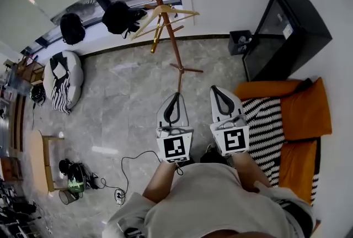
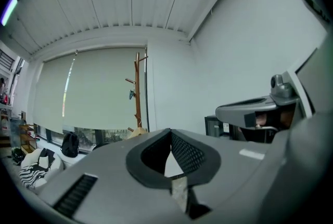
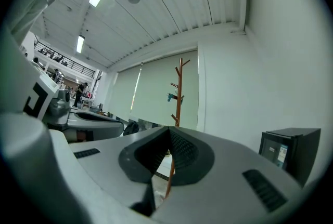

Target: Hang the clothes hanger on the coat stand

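The wooden coat stand [image 1: 167, 21] rises from the grey stone floor by the window wall. A pale wooden clothes hanger [image 1: 163, 12] hangs on one of its pegs. My left gripper [image 1: 176, 95] and right gripper [image 1: 215, 89] are side by side in front of me, short of the stand's base. Both are shut with nothing between the jaws. In the left gripper view the left gripper [image 2: 170, 132] points toward the coat stand [image 2: 138, 94], and a bit of the hanger [image 2: 138, 132] shows just over the jaw. In the right gripper view the right gripper [image 3: 169, 130] is lined up with the coat stand [image 3: 178, 94].
A black cabinet [image 1: 287, 30] and a small bin [image 1: 240, 42] stand at the right wall. An orange sofa [image 1: 303, 115] with a striped throw [image 1: 270, 126] is beside my right gripper. Two black bags [image 1: 118, 16] lie by the window, with a beanbag [image 1: 63, 85], a wooden bench [image 1: 41, 159] and cables [image 1: 124, 176] at the left.
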